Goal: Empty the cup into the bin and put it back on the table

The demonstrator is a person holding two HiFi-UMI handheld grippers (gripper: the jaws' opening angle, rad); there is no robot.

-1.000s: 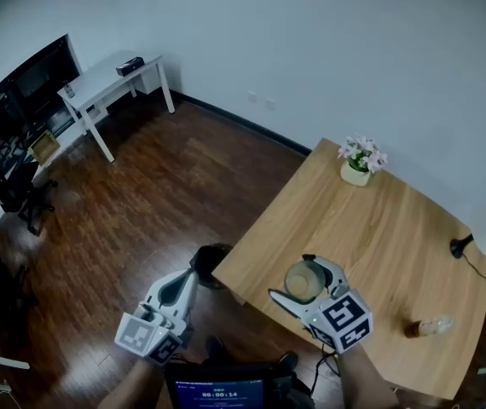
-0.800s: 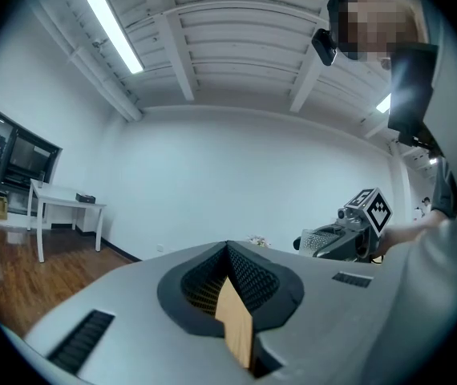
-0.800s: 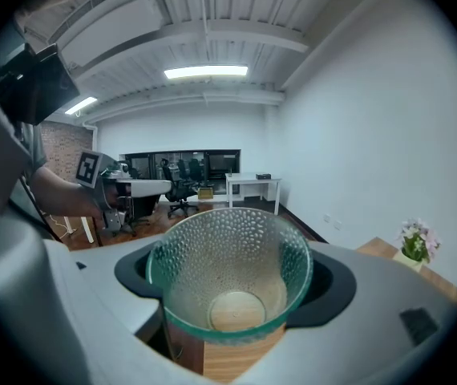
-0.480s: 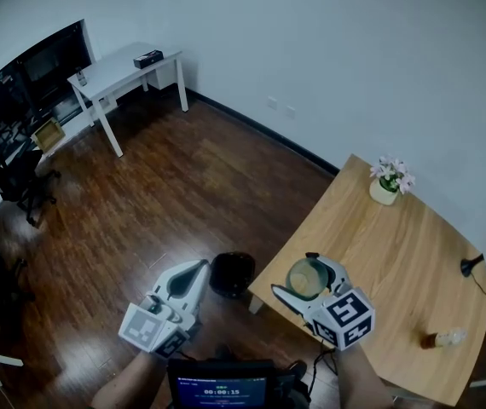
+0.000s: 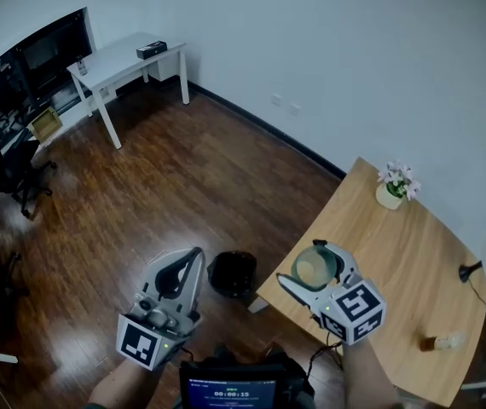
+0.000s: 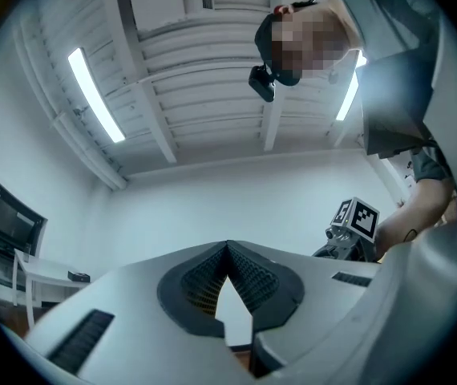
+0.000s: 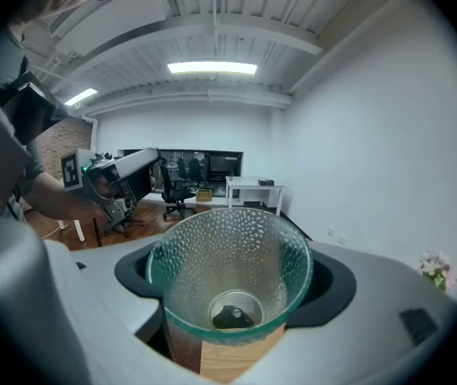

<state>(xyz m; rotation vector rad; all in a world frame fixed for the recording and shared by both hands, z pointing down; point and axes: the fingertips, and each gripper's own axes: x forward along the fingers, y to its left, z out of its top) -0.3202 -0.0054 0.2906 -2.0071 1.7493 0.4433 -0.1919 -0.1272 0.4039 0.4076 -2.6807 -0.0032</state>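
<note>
Right gripper (image 5: 309, 271) clamps glass cup (image 7: 212, 263), 1 dark scrap (image 7: 230, 317) inside, above table's (image 5: 396, 245) left corner. Left gripper (image 5: 193, 256) closed, empty, left of bin (image 5: 233, 273).

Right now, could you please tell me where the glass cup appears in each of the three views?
Head view: cup right of centre, low, in the right gripper.
Left gripper view: not in it.
Right gripper view: bottom centre, filling the space between the fingers.
Shared landmark: white desk, upper left in head view, lower left in left gripper view, mid-frame in right gripper view.
</note>
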